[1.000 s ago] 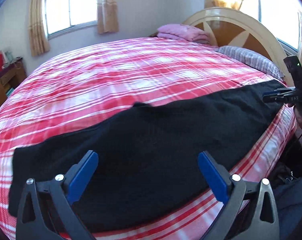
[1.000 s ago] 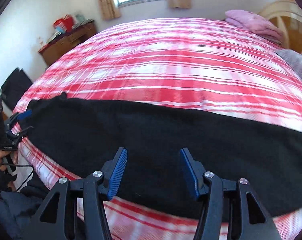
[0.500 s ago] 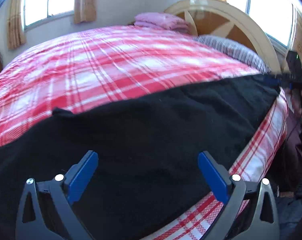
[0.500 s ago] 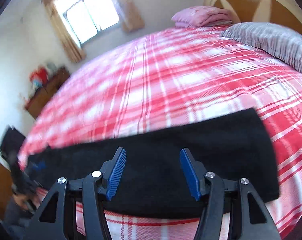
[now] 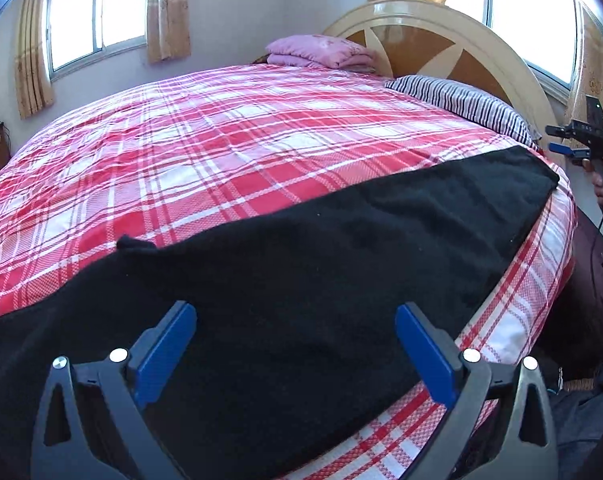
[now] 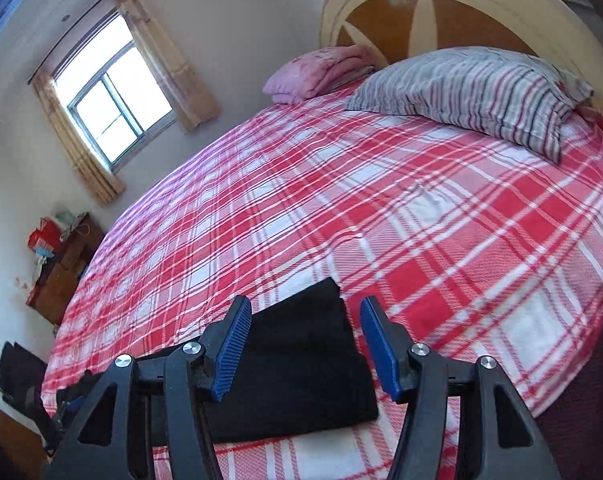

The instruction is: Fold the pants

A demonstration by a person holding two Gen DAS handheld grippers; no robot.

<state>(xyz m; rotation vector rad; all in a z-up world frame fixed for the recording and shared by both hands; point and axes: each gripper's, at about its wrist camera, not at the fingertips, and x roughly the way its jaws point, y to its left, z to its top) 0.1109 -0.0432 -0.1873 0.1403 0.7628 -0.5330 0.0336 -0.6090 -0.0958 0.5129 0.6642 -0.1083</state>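
We are holding both hand-held grippers wide and empty over the black pants (image 5: 301, 280), lying flat along the near edge of the bed (image 5: 241, 152), the right hand-held gripper (image 6: 305, 344) nearest their headboard-side end, the left hand-held gripper (image 5: 295, 346) over mid-length.

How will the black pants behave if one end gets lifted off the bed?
The pants lie flat and follow the bedspread, so they would probably droop limply. The fabric looks thick and matte, so likely not slippery; pushing would probably bunch it.
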